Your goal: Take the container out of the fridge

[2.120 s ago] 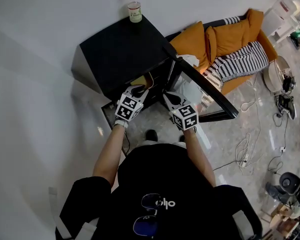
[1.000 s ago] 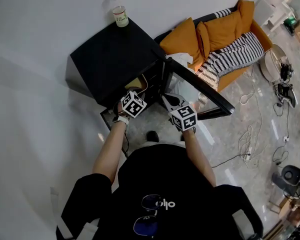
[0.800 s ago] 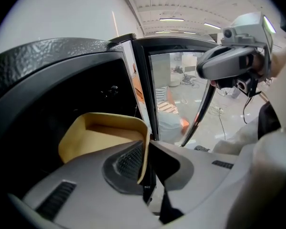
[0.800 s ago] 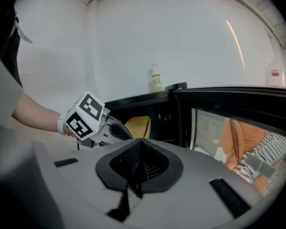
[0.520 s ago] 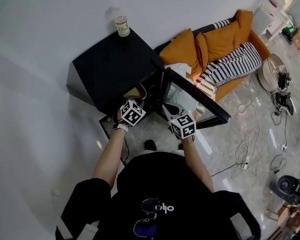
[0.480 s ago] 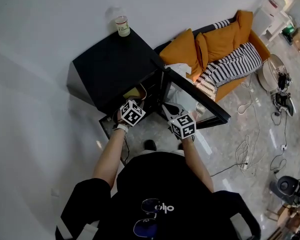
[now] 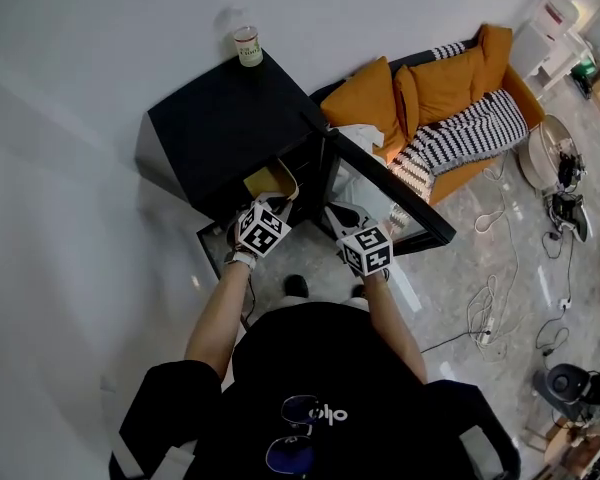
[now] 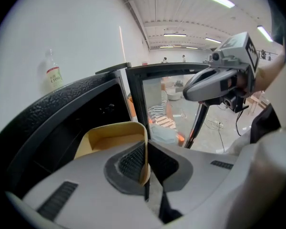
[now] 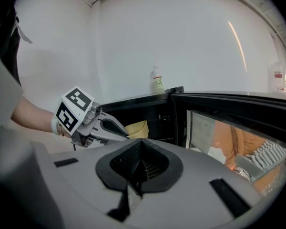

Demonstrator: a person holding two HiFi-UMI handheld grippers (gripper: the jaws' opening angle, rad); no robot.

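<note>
Has pulled the left gripper (image 8: 146,163) back from the mouth of the black mini fridge (image 7: 230,128) toward the body since the earlier head views, and has brought the tan open-topped container (image 7: 270,180) further out past the cabinet's front edge. Pinches one thin side wall of that container between narrowly set left jaws, one pad on either face of the wall, with the rim standing up out of the grip. Holds the right gripper (image 9: 139,168) pressed together on nothing, just beside the wide-swung glass door (image 7: 380,183) and near the left gripper without touching it. Leaves the small bottle (image 7: 246,46) at the back corner of the fridge top, and the orange-cushioned sofa (image 7: 430,78) beyond the door.

Judging by the pictures: door opened, grasp made, withdrawal under way, so somewhere in the later half of the job. Probably still to do: bring the container wholly clear of the opening and the door edge, then carry it to some place not shown.

Carries the container about level, mouth upward, at the fridge's open front, hanging from the gripped wall with no shelf visibly under it in the left gripper view. Seems to set the long axis along the line of the jaws, running from the gripper in toward the dark interior, with the gripped wall on the container's right in that view. Cannot fix that firmly, given the wide-angle stretch of the near wall.
</note>
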